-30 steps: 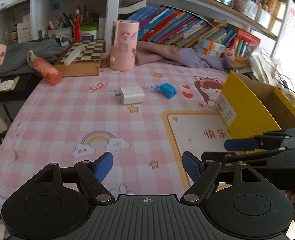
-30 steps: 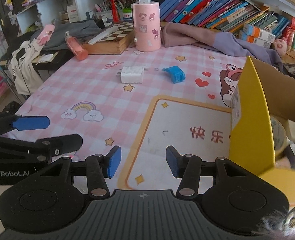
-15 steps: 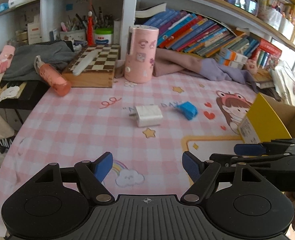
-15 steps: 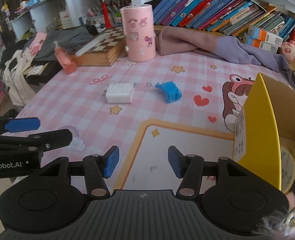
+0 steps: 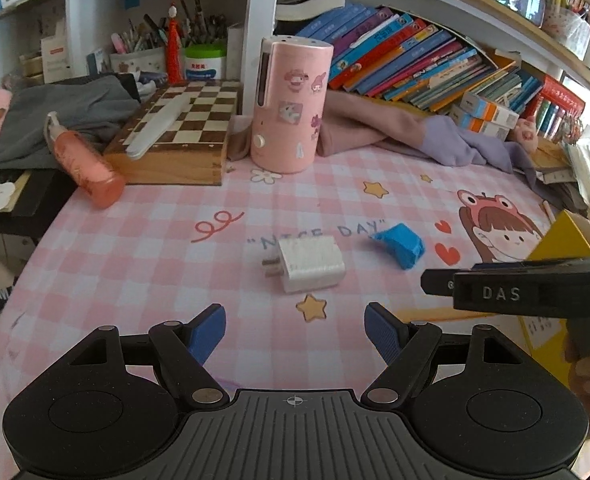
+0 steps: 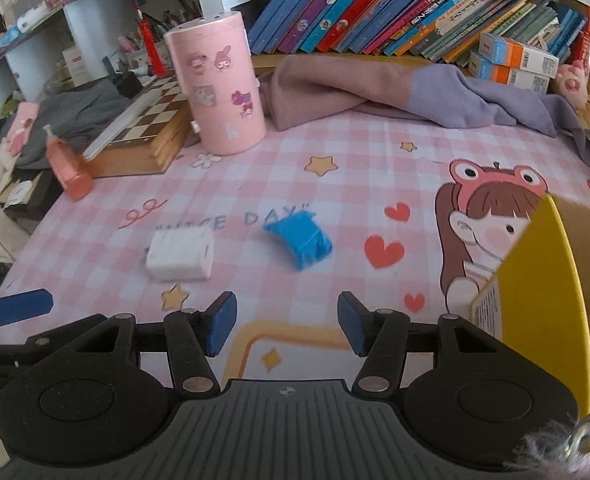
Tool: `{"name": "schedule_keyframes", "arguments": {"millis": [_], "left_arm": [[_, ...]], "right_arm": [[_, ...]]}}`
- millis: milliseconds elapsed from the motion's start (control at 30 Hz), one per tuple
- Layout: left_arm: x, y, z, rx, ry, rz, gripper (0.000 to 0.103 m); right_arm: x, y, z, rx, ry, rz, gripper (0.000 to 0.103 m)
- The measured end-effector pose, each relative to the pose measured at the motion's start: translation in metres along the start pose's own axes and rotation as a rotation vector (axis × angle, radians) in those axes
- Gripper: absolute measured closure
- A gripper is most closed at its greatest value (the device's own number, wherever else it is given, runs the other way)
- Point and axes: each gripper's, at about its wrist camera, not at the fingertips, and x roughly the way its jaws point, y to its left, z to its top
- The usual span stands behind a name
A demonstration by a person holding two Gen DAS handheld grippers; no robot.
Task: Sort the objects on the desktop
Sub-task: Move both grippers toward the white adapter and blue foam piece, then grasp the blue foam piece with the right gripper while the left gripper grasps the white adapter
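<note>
A white plug charger (image 5: pixel 309 264) (image 6: pixel 181 254) lies on the pink checked tablecloth (image 5: pixel 135 260). A small blue crumpled object (image 5: pixel 399 242) (image 6: pixel 301 242) lies just right of it. My left gripper (image 5: pixel 295 320) is open, a short way in front of the charger, with nothing between its fingers. My right gripper (image 6: pixel 287 312) is open a little less wide and empty, and faces the blue object from close by. A yellow cardboard box (image 6: pixel 535 280) (image 5: pixel 563 240) stands open at the right. In the right wrist view, one blue left fingertip (image 6: pixel 19 306) shows at the left edge.
A tall pink sticker-covered canister (image 5: pixel 291 104) stands behind the two objects. A wooden chessboard box (image 5: pixel 183 132) and a lying orange bottle (image 5: pixel 87 164) are at back left. Pink and purple clothes (image 6: pixel 375 88) lie in front of a row of books (image 6: pixel 375 4).
Both grippers have moved forward across the table, away from the yellow box's front and close to the charger and the blue object. The right jaws have widened slightly.
</note>
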Motion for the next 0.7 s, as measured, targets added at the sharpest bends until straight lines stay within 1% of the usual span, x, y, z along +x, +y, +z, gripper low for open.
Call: {"name": "schedule_keyframes", "arguments": {"millis": [133, 367, 567, 600, 667, 700], "left_arm": [[0.016, -0.001, 0.007, 0.016, 0.015, 0.002, 0.024], [0.039, -0.002, 0.014, 0.006, 0.032, 0.011, 0.024], [0.053, -0.009, 0.017, -0.004, 0.025, 0.019, 0.024], [0.055, -0.010, 0.018, -0.009, 0.024, 0.020, 0.024], [0.060, -0.011, 0.020, -0.018, 0.024, 0.018, 0.024], [0.063, -0.012, 0.020, -0.019, 0.025, 0.020, 0.024]], "right_arm": [[0.019, 0.000, 0.016, -0.043, 0.027, -0.032, 0.050], [0.055, -0.001, 0.042, -0.090, 0.080, -0.033, 0.050], [0.082, 0.000, 0.051, -0.138, 0.124, -0.030, 0.052], [0.085, 0.000, 0.052, -0.143, 0.128, -0.028, 0.053], [0.089, 0.000, 0.053, -0.149, 0.135, -0.018, 0.058], [0.091, 0.000, 0.054, -0.148, 0.138, -0.011, 0.064]]}}
